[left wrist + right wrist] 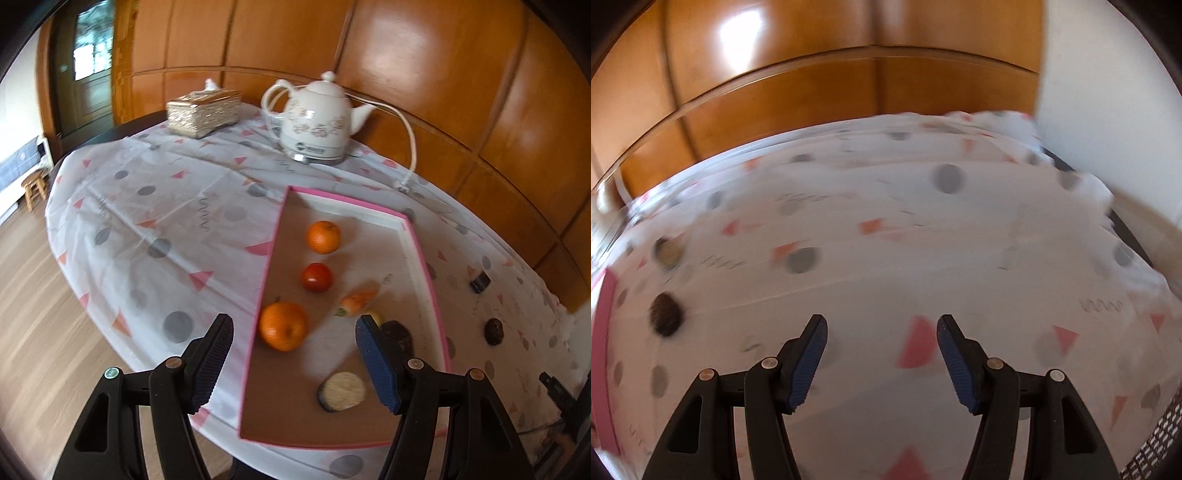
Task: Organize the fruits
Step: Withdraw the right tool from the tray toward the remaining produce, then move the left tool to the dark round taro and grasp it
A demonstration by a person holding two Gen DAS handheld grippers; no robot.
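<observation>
Three round fruits (pixel 318 277) line the pink tray's (pixel 264 266) left side — apparently sorted; both the left gripper (pixel 295 363) and right gripper (pixel 882 362) stand half-open, empty, the right over bare tablecloth (pixel 886 229) — probably seeking strays.

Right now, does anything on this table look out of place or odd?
Yes. Two dark round pieces and lie loose on the tablecloth, outside the pink tray where the oranges and the other items sit. The kettle's cord also trails unplugged across the cloth beside the tray.
</observation>
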